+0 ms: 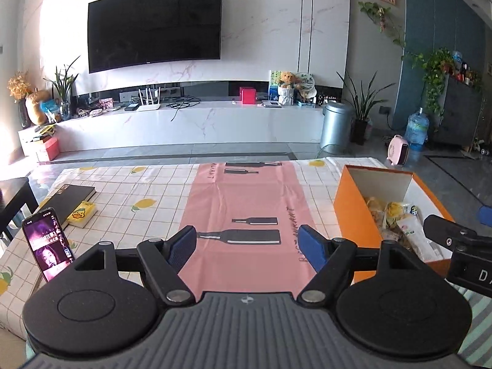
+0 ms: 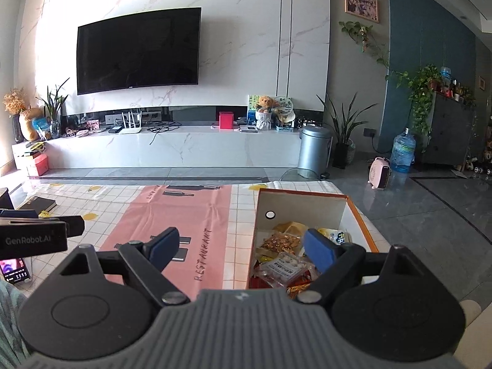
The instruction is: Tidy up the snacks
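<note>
1. A low table (image 1: 147,190) under a checked cloth printed with lemons fills the foreground of a living room; a pink mat (image 1: 246,203) with black bottle shapes lies along its middle.
2. The left gripper (image 1: 249,243) hangs above the near end of the pink mat, its blue-padded jaws spread wide with nothing between them.
3. The right gripper (image 2: 243,250) hangs over the near left corner of an orange box (image 2: 359,215), jaws likewise wide apart and gripping nothing.
4. The snacks (image 2: 283,256), a jumble of packets, lie inside the orange box, which stands open on the right side of the table, just beside the mat.
5. On the table's left side a phone (image 1: 49,243) stands propped with its screen lit, near a dark book (image 1: 72,200) and a small yellow pack (image 1: 82,213).
6. Beyond the table, a dark television (image 1: 155,26) hangs on a marble-patterned wall above a long white cabinet (image 1: 190,126) bearing a red box (image 1: 248,95) and a teddy bear (image 1: 287,80).
7. A silver bin (image 1: 335,124), potted plants (image 1: 363,107), a blue water jug (image 1: 416,129) and a small pink heater (image 1: 398,150) stand on the grey tiled floor to the right.
</note>
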